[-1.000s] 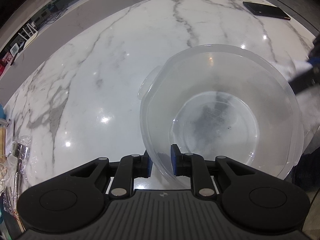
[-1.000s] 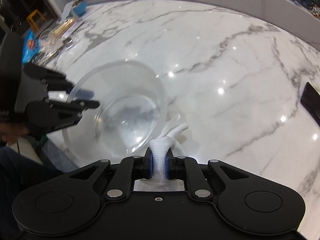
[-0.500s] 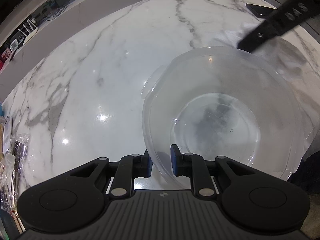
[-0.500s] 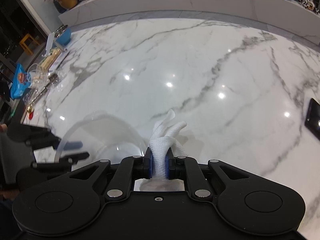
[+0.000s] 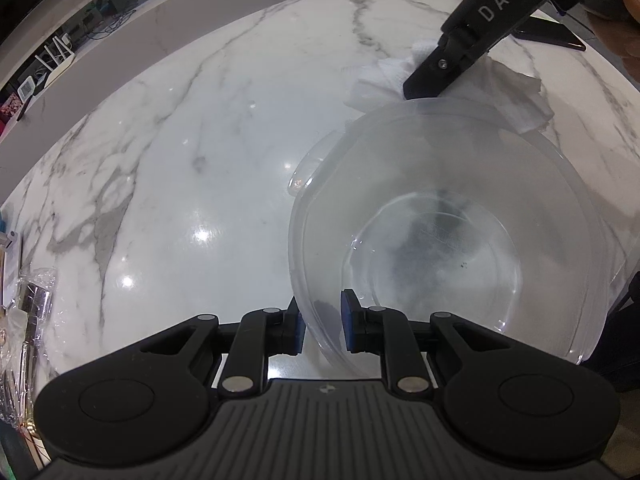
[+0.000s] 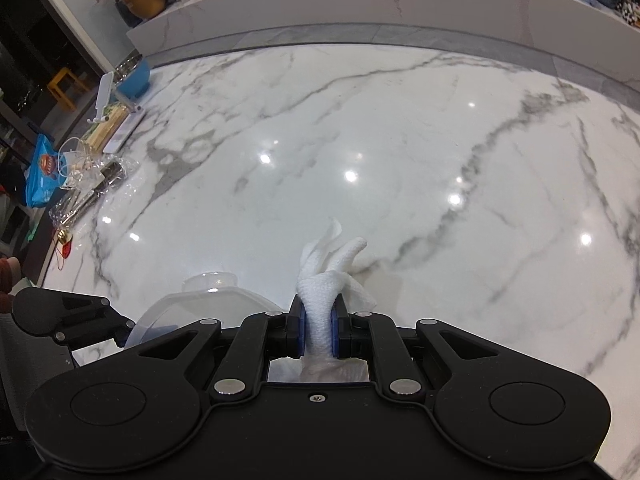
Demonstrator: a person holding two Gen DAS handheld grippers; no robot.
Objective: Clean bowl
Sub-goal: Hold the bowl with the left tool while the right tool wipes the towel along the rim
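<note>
A clear plastic bowl (image 5: 448,232) rests on the marble table, tilted toward the left wrist camera. My left gripper (image 5: 322,326) is shut on the bowl's near rim, one pad outside and one inside. My right gripper (image 6: 319,330) is shut on a white cloth (image 6: 322,280). In the left wrist view the right gripper (image 5: 424,88) holds the cloth (image 5: 508,92) just beyond the bowl's far rim. In the right wrist view only the bowl's edge (image 6: 208,300) shows at lower left.
A dark phone (image 5: 548,34) lies at the table's far right. Plastic bags, packets and a blue snack bag (image 6: 42,170) clutter the table's left edge. A blue bowl (image 6: 134,76) and a white stand (image 6: 106,98) sit behind them. The marble table (image 6: 400,160) stretches ahead.
My right gripper with the cloth has moved from beside the bowl to past its far rim. The bowl has left most of the right wrist view. My left gripper has kept its hold.
</note>
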